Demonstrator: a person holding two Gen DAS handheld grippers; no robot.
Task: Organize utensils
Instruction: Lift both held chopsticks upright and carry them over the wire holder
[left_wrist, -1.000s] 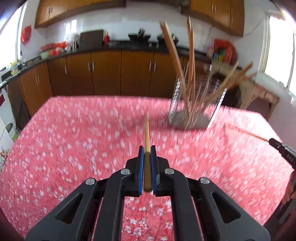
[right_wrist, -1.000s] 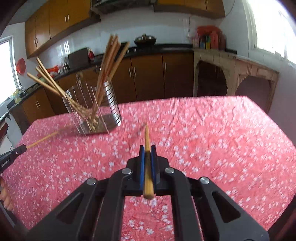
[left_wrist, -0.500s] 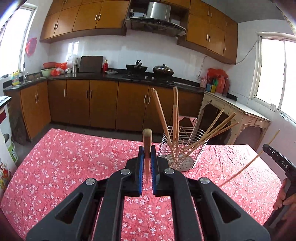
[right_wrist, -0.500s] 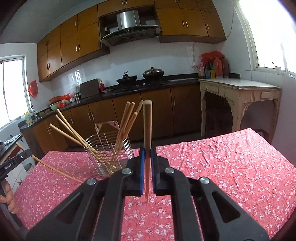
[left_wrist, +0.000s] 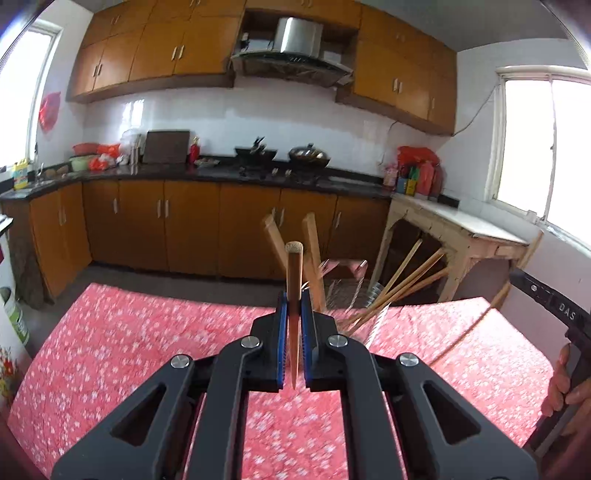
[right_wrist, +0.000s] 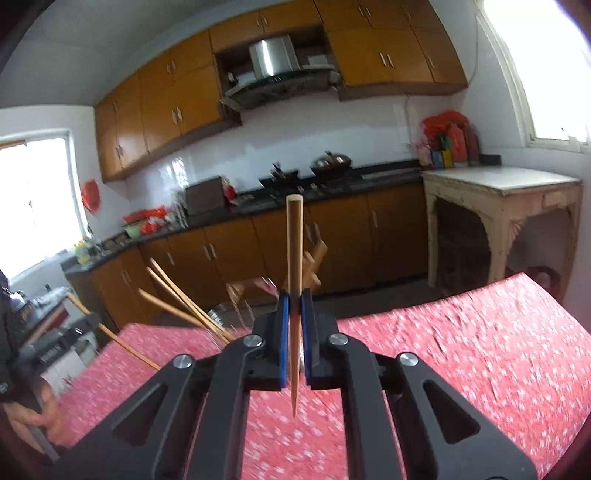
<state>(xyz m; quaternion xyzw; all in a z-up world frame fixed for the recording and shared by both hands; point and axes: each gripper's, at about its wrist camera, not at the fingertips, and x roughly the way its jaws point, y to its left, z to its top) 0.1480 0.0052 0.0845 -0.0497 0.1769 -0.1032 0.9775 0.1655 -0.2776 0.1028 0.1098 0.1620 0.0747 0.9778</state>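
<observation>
My left gripper (left_wrist: 294, 295) is shut on a wooden chopstick (left_wrist: 294, 280) that stands upright, thick end up. My right gripper (right_wrist: 294, 295) is shut on another wooden chopstick (right_wrist: 294, 258), also upright, thin tip down. A wire metal holder (left_wrist: 354, 295) with several chopsticks leaning in it stands on the table just beyond and right of the left gripper, partly hidden by it. In the right wrist view the holder (right_wrist: 236, 314) sits just left of the right gripper. Each gripper shows at the edge of the other's view, the right one (left_wrist: 546, 302) and the left one (right_wrist: 55, 347).
The table carries a red floral cloth (left_wrist: 129, 339). Beyond it are brown kitchen cabinets (left_wrist: 184, 229), a counter with pans, and a pale side table (left_wrist: 461, 236) at the right under a window.
Both grippers have tilted up and risen, swinging their chopsticks from flat to upright. The holder now sits lower and closer, partly behind the fingers.
</observation>
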